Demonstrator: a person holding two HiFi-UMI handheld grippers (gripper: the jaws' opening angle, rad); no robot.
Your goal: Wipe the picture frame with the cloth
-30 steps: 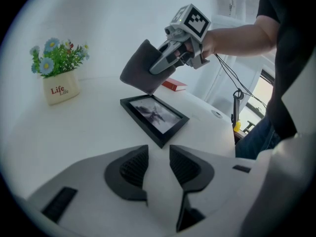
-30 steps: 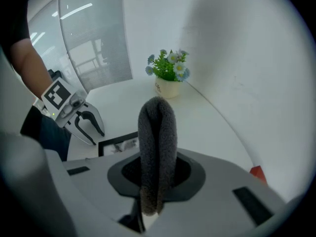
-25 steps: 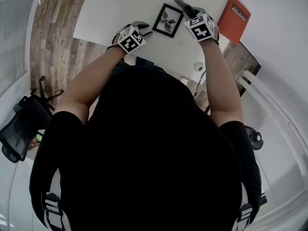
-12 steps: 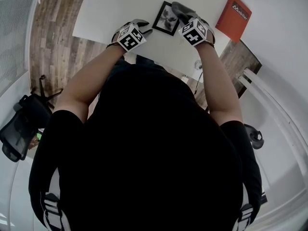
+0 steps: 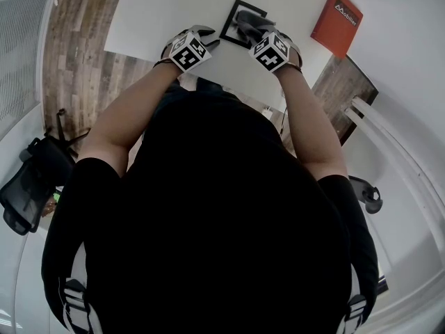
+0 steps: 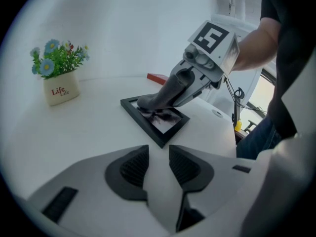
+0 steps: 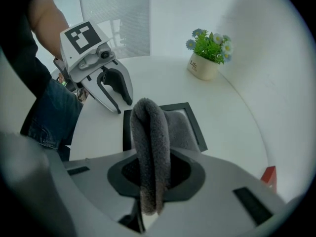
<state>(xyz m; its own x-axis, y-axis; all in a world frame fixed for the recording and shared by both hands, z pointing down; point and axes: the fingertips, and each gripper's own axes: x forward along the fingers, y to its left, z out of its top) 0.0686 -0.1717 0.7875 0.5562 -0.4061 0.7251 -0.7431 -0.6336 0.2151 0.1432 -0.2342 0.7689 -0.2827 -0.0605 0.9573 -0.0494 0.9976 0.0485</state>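
A black picture frame (image 5: 235, 16) lies flat on the white table (image 5: 160, 12). In the left gripper view the dark grey cloth (image 6: 165, 94) hangs from my right gripper (image 6: 197, 80), and its lower end rests on the frame (image 6: 159, 125). Looking along the right gripper (image 7: 153, 174), I see it shut on the folded cloth (image 7: 150, 142), with the frame (image 7: 195, 125) right below. My left gripper (image 6: 159, 161) stays just short of the frame's near corner. Its jaws stand apart with only bare table between them. It shows as the left gripper (image 7: 114, 88) in the right gripper view.
A small white pot of flowers (image 6: 60, 83) stands at the back of the table, also visible as the pot (image 7: 205, 63) in the right gripper view. A red box (image 5: 337, 25) sits at the table's right end. An office chair (image 5: 31, 179) stands on the floor at left.
My right gripper has carried the cloth left and down, from the frame's right side onto the frame. The left gripper has kept still.
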